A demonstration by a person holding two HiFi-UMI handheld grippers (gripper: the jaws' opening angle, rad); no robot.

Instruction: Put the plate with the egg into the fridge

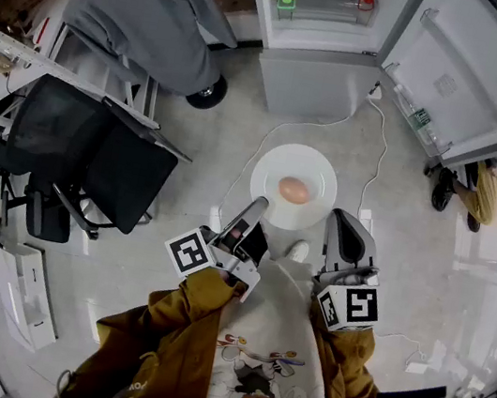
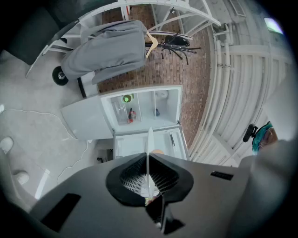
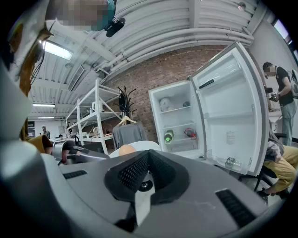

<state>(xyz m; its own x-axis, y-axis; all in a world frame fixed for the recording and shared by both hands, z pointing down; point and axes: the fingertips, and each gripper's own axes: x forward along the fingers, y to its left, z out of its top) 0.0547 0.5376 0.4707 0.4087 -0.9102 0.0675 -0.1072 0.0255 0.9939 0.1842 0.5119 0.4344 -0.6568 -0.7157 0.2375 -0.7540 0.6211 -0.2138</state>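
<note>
Left hand-held gripper point(image 1: 257, 206) and right hand-held gripper point(image 1: 339, 219) pinching plate point(image 1: 318, 170), egg point(image 1: 294, 190) on it, fridge point(image 1: 317, 81) open

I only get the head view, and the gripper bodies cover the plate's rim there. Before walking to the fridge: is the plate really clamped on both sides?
Observer: Left gripper: yes, its view shows the jaws shut on the plate, seen edge-on.
Operator: And the right?
Observer: Right gripper is shut on the rim too, the egg just beyond its jaws.
Operator: Anything above the green bottle?
Observer: A higher shelf holds a pale rounded item.
</note>
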